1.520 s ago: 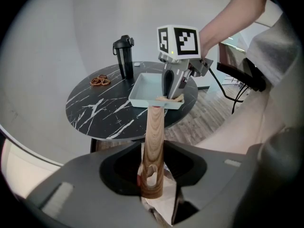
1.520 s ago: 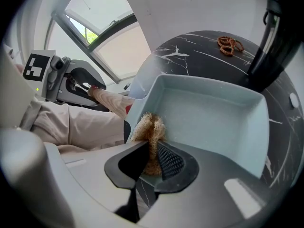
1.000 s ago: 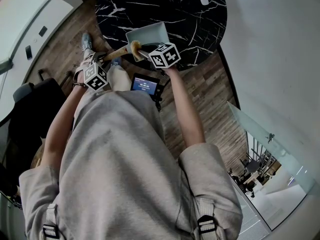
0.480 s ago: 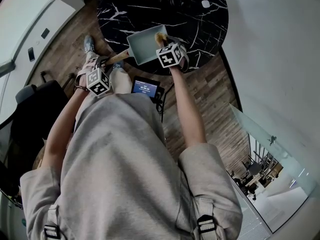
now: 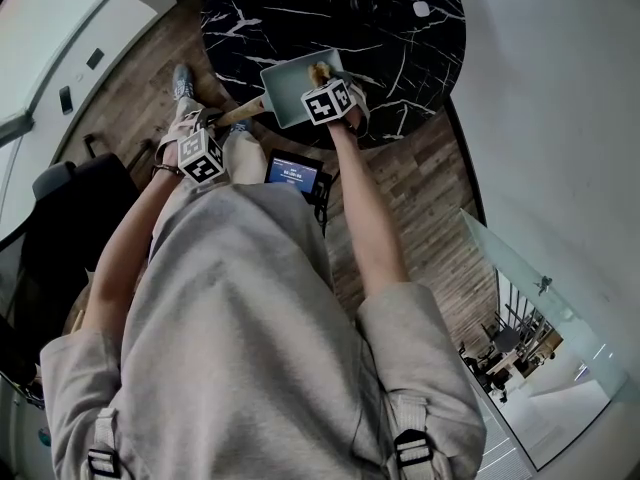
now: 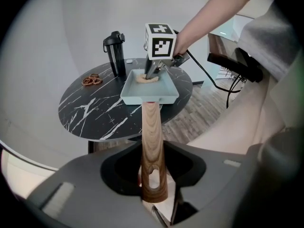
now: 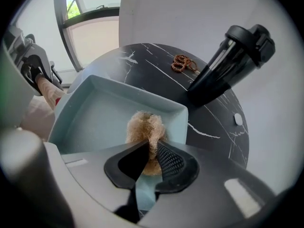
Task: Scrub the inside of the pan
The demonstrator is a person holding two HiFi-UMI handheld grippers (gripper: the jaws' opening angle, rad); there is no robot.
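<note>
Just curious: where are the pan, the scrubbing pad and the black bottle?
pan (image 7: 95, 118): right gripper view, bare floor.
scrubbing pad (image 7: 142, 127): right gripper view, fluffy top.
black bottle (image 6: 117, 61): left gripper view, body.

You will find a smooth, matt pale-blue finish on the pan (image 5: 288, 88). Its handle (image 6: 152, 146) is wood with visible grain and a satin sheen. The scrubber (image 7: 144, 125) is a rough, tan, fibrous wad. The right gripper (image 7: 151, 146) has a matt dark plastic shell and a cross-hatched pad (image 7: 169, 160). The table (image 6: 90, 113) top is glossy, black, white-veined and stone-like. The bottle (image 7: 228, 63) looks like glossy black plastic.
</note>
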